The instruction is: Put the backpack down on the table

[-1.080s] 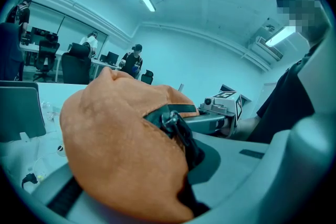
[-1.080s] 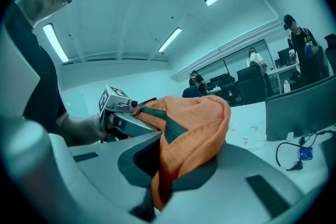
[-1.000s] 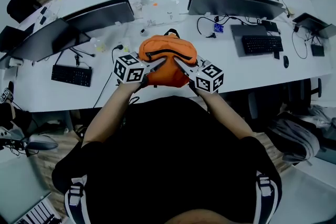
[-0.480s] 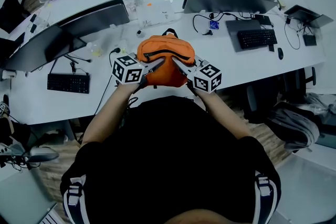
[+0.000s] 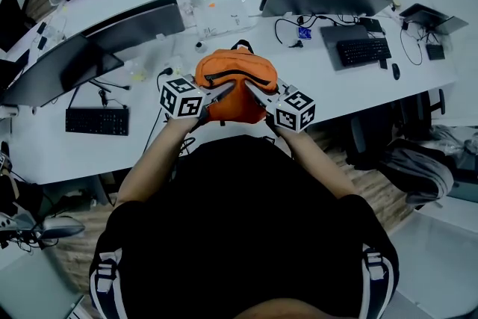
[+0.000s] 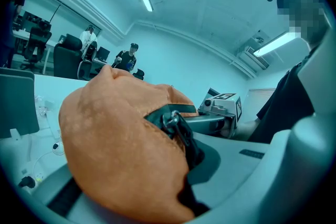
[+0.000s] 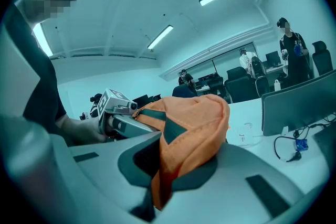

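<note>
Left gripper [image 5: 221, 91] and right gripper [image 5: 254, 90] each clamped on orange backpack [image 5: 237, 77] fabric, bag held over near edge of white table [image 5: 332, 97] between the two monitors [image 5: 134, 22]; best lowered level, both sides together, clear of cables [image 5: 284, 32], releasing only once it rests

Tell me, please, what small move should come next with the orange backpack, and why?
Probably lower the backpack straight down onto the white table. The left gripper and the right gripper are both shut on it, and it seems held just above the bare near part.
</note>
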{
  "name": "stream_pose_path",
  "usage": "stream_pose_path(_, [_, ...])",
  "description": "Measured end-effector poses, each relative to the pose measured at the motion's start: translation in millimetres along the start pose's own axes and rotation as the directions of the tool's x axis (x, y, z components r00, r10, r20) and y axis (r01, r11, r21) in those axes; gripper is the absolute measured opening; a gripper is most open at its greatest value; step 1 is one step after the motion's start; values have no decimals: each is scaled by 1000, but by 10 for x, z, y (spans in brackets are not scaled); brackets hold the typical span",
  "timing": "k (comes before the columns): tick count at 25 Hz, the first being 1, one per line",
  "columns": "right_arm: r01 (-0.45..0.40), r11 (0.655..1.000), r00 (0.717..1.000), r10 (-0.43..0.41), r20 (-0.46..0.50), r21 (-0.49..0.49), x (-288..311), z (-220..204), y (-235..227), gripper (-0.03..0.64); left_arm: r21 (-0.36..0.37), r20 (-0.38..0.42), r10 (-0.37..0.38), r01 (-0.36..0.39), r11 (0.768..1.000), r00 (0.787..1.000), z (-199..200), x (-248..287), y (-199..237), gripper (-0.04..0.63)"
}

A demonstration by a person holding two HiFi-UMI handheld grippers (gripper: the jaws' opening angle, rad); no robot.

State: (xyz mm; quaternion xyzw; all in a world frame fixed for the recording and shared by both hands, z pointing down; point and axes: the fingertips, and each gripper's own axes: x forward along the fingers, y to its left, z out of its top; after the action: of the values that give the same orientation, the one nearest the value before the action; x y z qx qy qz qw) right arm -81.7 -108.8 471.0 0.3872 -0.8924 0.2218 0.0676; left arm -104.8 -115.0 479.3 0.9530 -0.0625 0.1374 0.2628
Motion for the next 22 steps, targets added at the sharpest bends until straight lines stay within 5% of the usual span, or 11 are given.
stream_pose_path(12, [7,1000,1000,-7,-10,22,13,-68,-14,32,-11,-6,-19,19,1000,1000,-66,14,18,40])
stream_pose_path(22, [-66,997,997,67,-31,36,50,-15,-167,32,-21,5,25,-25,999,1000,28,111,164,40])
